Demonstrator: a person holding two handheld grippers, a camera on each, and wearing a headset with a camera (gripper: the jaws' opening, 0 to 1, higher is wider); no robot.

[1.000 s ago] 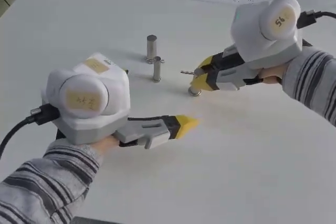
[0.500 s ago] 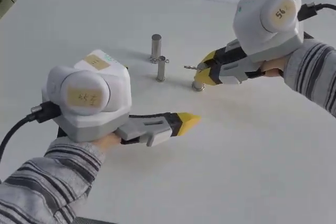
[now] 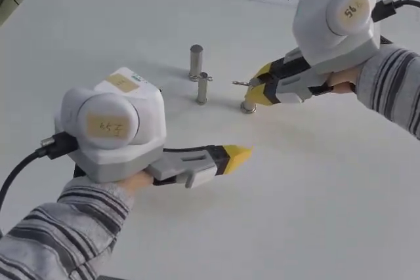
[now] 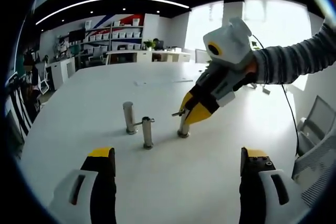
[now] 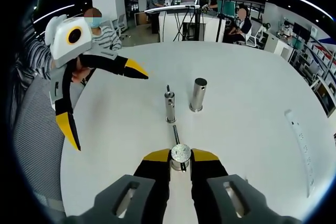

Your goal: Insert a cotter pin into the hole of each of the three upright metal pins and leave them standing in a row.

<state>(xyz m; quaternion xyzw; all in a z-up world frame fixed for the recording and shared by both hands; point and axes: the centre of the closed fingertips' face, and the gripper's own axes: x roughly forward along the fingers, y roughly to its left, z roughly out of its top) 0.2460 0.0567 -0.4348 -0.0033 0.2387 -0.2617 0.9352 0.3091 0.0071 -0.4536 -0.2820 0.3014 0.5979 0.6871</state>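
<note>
We have one done: the middle pin [image 3: 202,90] carries a cotter pin [image 3: 199,77]. Right tongs [image 3: 252,94] clench the near pin [image 3: 248,106] on the table [image 3: 315,188], second cotter pin [image 3: 239,83] jutting out; the far pin [image 3: 195,60] looks bare. Left tongs [image 3: 241,155] gape.

Left gripper [image 4: 177,153] fingers spread wide, right gripper [image 3: 258,90] fingers pinched together

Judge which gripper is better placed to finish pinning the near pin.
Right. The right gripper holds a cotter pin at the top of the near pin, with its jaws flanking that pin. The left gripper is open, empty and apart from the row.
</note>
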